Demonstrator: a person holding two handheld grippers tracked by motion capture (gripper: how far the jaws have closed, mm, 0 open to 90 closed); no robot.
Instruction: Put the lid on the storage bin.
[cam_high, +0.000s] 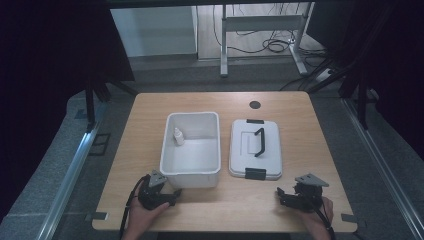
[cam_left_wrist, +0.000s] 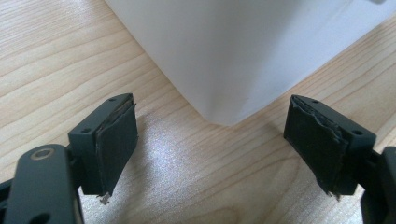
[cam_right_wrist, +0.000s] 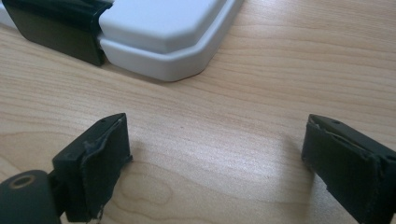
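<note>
A white plastic bin (cam_high: 190, 172) stands open on the wooden table, with a small white bottle (cam_high: 178, 136) inside near its left wall. To its right lies the bin's white lid (cam_high: 270, 145), flat, with a black handle (cam_high: 259, 142) and black clips. My left gripper (cam_high: 176, 193) rests near the bin's front left corner (cam_left_wrist: 224, 112), its jaws wide apart and empty. Near the front right of the table my right gripper (cam_high: 281, 195) is open too, with bare wood between its jaws. It points at the lid's near corner (cam_right_wrist: 173, 70) and a black clip (cam_right_wrist: 60, 28).
The table (cam_high: 225, 205) has a round black cable hole (cam_high: 255, 105) at its far edge. Beyond it stand a metal desk frame (cam_high: 260, 35) and loose cables on the floor. Dark curtains hang on both sides.
</note>
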